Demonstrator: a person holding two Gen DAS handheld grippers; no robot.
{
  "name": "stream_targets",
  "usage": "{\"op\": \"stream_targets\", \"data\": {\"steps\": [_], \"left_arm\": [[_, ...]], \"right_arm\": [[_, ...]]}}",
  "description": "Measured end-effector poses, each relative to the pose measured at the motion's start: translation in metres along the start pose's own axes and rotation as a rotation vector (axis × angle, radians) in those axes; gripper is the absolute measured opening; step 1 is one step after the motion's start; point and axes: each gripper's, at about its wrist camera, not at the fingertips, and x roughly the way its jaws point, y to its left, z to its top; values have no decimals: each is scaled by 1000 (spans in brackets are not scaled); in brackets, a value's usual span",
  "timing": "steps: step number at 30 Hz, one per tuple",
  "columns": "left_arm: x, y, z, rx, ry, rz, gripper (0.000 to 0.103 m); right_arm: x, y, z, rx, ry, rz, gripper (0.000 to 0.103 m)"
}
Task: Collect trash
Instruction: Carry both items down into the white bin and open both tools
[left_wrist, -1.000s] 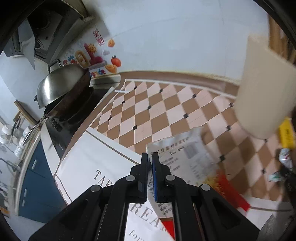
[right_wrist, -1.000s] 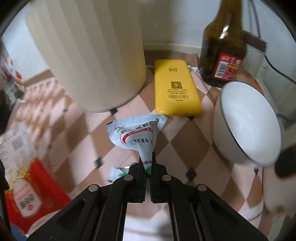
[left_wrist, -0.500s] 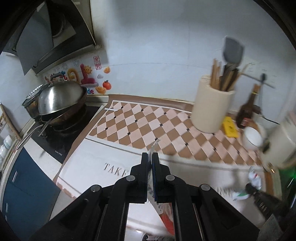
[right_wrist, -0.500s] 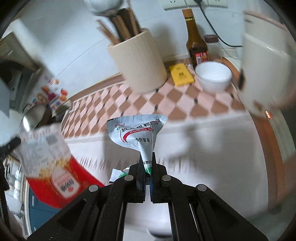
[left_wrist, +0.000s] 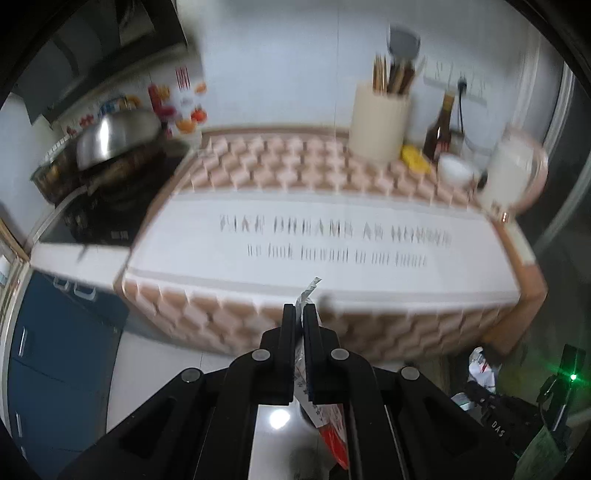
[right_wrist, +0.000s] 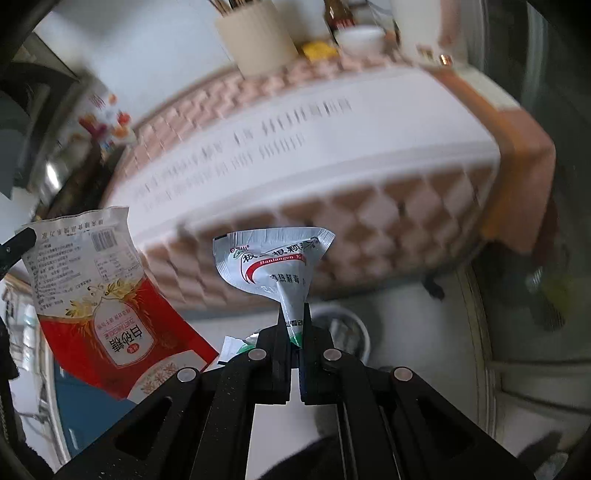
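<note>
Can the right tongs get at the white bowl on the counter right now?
Probably not: the right tongs are shut on a sachet and held off the counter's front edge, while the white bowl sits at the back.

Right gripper (right_wrist: 296, 325) pinching white sachet (right_wrist: 275, 266); red sugar bag (right_wrist: 107, 310) at left.

White tiled wall (left_wrist: 280, 55) behind a counter (left_wrist: 325, 236) (checked mat, blurred lettering); blue cabinets (left_wrist: 55, 354) below left.

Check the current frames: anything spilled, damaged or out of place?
Nothing spilled. The left gripper pinches the red-and-white printed sugar bag by its edge, so it dangles crumpled. The right gripper clamps the silver-green medicine sachet by one twisted end. The patterned countertop mat is motion-blurred.
</note>
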Motion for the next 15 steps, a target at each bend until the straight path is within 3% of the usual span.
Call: {"op": "stream_targets", "data": {"steps": [6,15], "left_arm": [[91,-16,-60,-12,163,7,1],[321,-36,-175,-103,344,22,2]], "right_arm": [[75,-43,-47,29,119,-47,2],[279,-133,-105,80,238,-61,2]]}}
